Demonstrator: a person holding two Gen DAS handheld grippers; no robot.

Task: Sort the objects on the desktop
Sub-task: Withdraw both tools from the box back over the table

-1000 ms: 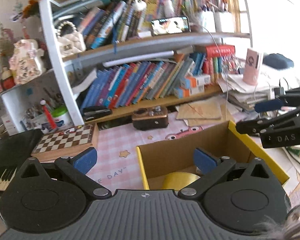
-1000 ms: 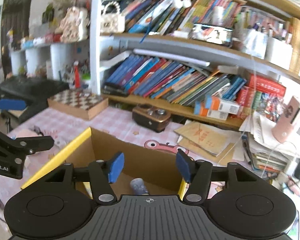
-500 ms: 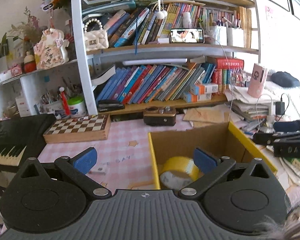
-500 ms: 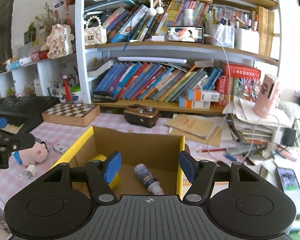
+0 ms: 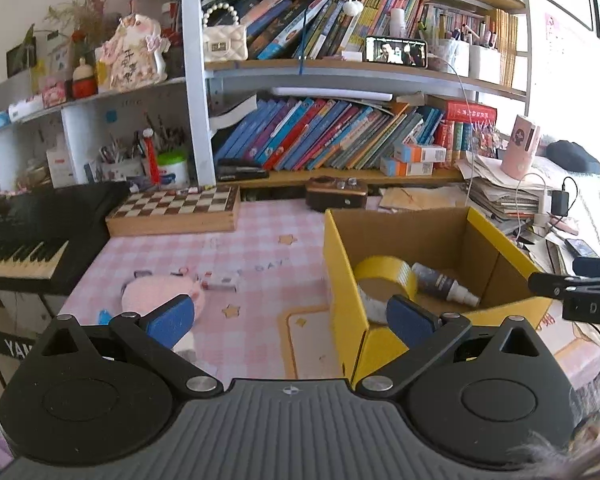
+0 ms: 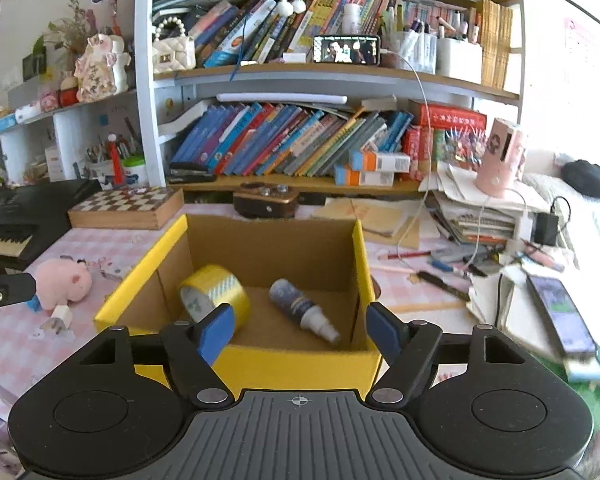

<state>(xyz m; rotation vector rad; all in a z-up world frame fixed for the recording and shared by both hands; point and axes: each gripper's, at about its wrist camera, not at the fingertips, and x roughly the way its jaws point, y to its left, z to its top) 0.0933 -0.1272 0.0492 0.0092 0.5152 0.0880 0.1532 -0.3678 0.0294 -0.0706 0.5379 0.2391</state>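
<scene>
Since the earlier frame, my view has drawn back from the yellow-edged cardboard box (image 6: 274, 354). Inside lie a yellow tape roll (image 6: 216, 296) at 9 o'clock and a dark spray bottle (image 6: 302, 308). My right gripper (image 6: 300, 326) is opening, empty; my left gripper (image 5: 290, 318) stands open, empty.

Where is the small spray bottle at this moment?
In the right wrist view, the spray bottle lies inside the yellow box, right of the tape roll.
</scene>
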